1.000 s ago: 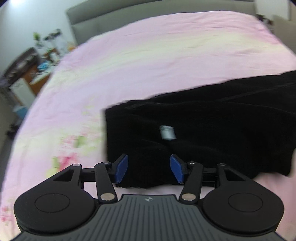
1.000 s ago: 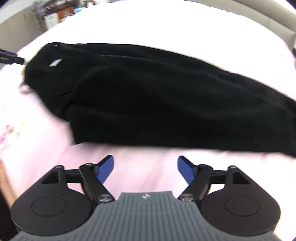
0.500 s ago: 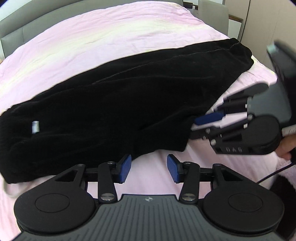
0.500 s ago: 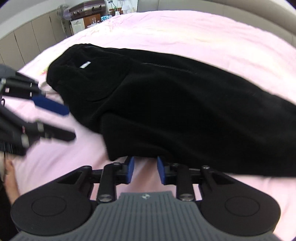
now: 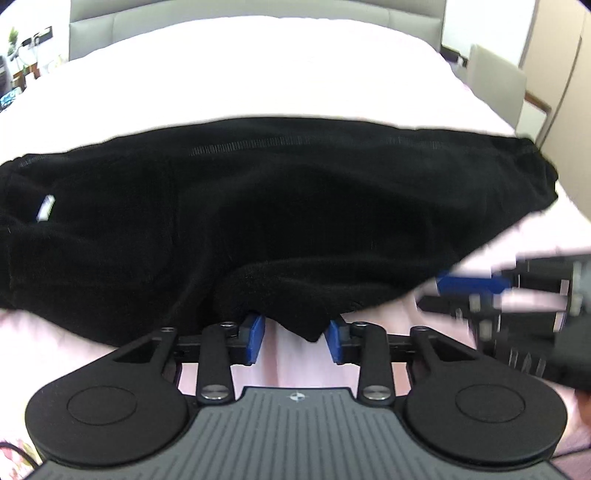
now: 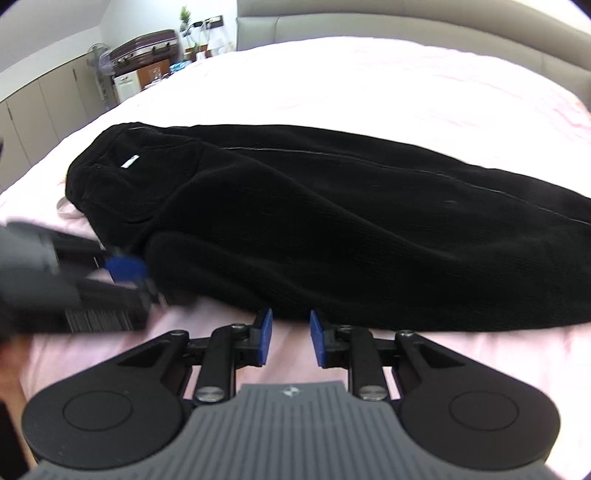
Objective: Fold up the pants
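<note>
Bedroom w/ a big bed (image 5: 258,66), pale pink sheet washed out by light, grey padded headboard (image 5: 229,14) at the far end. Right wrist view shows a dresser (image 6: 147,74) w/ a suitcase (image 6: 147,42) on top, a fan (image 6: 98,59) and a small plant (image 6: 183,14) in the back corner, cupboard doors along the wall.

Black pants (image 5: 258,221) lie lengthwise across the sheet, folded leg over leg. Waistband end w/ a white label (image 5: 46,206) sits to the left in both views; leg ends run off to the right. Near edge of the fabric is bunched & slightly lifted.

Left gripper (image 5: 295,341): blue pads apart, jaws closing. A drooping fold of the pants' near edge hangs down btwn them; pads don't visibly press on it yet, small gaps either side. In the right wrist view this gripper shows as a blurred dark shape at left, at the pants' edge near the waist end.

Right gripper (image 6: 290,341): jaws closing, narrow gap left btwn the blue pads. Only pink sheet shows in that gap; pad tips sit right at the pants' near hem, can't tell if they touch it. Seen blurred at right in the left wrist view, just beside the fabric edge.
</note>
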